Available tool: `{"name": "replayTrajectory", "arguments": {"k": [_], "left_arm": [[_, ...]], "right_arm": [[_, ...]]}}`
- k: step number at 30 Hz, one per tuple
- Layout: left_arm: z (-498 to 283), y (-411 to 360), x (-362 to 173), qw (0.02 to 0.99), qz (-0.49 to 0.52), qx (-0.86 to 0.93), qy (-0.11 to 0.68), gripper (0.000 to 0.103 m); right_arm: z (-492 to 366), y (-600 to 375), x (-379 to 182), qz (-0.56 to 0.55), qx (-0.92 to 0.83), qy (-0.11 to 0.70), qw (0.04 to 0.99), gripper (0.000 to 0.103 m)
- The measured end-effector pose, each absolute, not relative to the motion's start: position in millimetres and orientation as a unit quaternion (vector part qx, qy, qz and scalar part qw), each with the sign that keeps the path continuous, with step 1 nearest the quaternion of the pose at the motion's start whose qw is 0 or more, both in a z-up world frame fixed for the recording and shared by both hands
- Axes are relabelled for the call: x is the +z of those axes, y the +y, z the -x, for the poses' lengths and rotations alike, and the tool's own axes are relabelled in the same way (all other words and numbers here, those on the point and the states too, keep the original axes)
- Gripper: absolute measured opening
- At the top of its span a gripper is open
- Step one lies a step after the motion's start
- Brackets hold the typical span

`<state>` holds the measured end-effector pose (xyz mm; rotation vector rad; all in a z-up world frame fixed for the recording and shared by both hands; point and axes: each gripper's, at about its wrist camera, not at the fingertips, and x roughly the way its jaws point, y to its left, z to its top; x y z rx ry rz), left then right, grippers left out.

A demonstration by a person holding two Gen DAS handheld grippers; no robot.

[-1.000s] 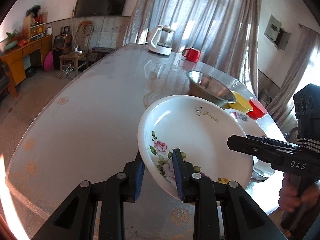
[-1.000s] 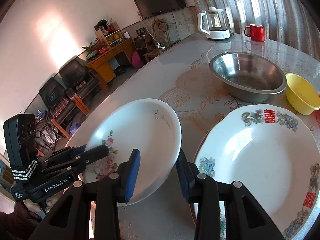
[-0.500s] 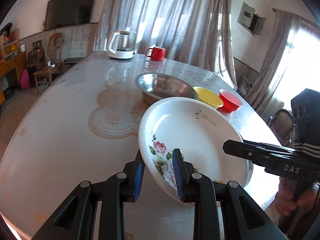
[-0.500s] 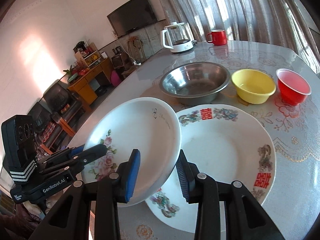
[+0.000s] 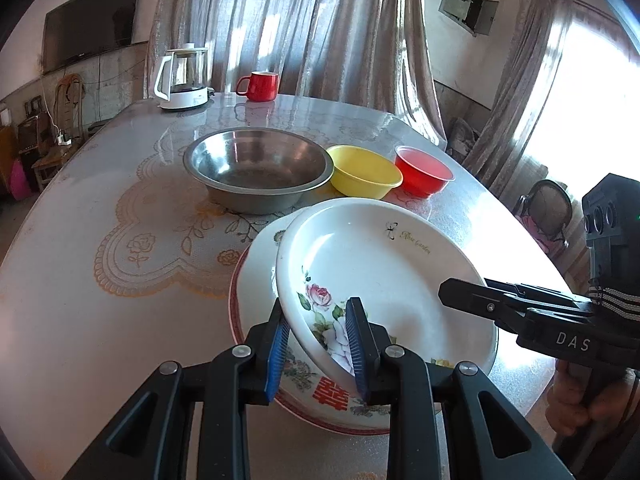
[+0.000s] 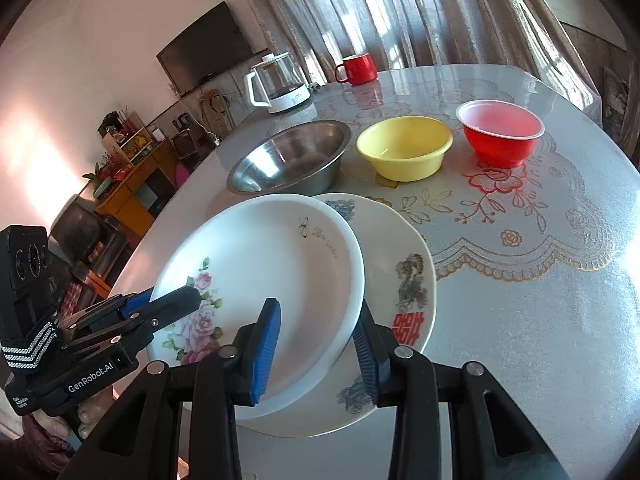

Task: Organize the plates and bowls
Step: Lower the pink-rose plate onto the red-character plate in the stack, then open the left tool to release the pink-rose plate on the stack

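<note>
A white plate with pink roses [image 5: 380,264] hangs tilted between my two grippers. My left gripper [image 5: 318,332] is shut on its near rim. From the opposite side my right gripper [image 6: 316,344] is shut on the same rose plate [image 6: 272,264], one pad inside and one under the rim. Directly beneath lies a larger plate with red characters [image 5: 256,280], flat on the table, partly covered by the rose plate. Behind it a steel bowl [image 5: 256,164], a yellow bowl [image 5: 364,172] and a red bowl [image 5: 424,168] stand in a row.
A glass kettle [image 5: 182,76] and a red mug [image 5: 258,86] stand at the table's far end. The table [image 5: 80,240] has a lace-patterned cover, with its edge close on my side. A person's hand [image 5: 572,404] grips the right handle.
Both grippers have carried the rose plate sideways across the table; it now hangs over the larger plate, which lay beside it before. The grips have not changed.
</note>
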<state>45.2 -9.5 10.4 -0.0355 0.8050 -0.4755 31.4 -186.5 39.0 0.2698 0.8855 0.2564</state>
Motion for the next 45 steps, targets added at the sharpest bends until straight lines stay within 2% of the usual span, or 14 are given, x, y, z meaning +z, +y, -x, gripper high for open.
{"name": "replayTrajectory", "arguments": {"k": [13,37,40,45], "left_arm": [[-51.7,-16.3,-2.8,0.881,0.016,-0.225,0.415,0.028],[-50.4,-11.6,-4.2,0.874,0.035,-0.223,0.43,0.039],[-48.9,-12.2,-3.8,0.873,0.038,-0.227,0.431,0.043],[-45.1,-14.5,-4.5,0.872,0.032,-0.231,0.429,0.044]], "right_arm": [[-33.3,-194.1,26.3,-0.126,0.105,0.442,0.882,0.038],[-32.2,-179.1,29.9,-0.072,0.075,0.443,0.891,0.039],[-31.1,-178.7,30.7,-0.069,0.073,0.441,0.892,0.04],[-29.5,-174.3,30.6,-0.054,0.069,0.438,0.895,0.04]]}}
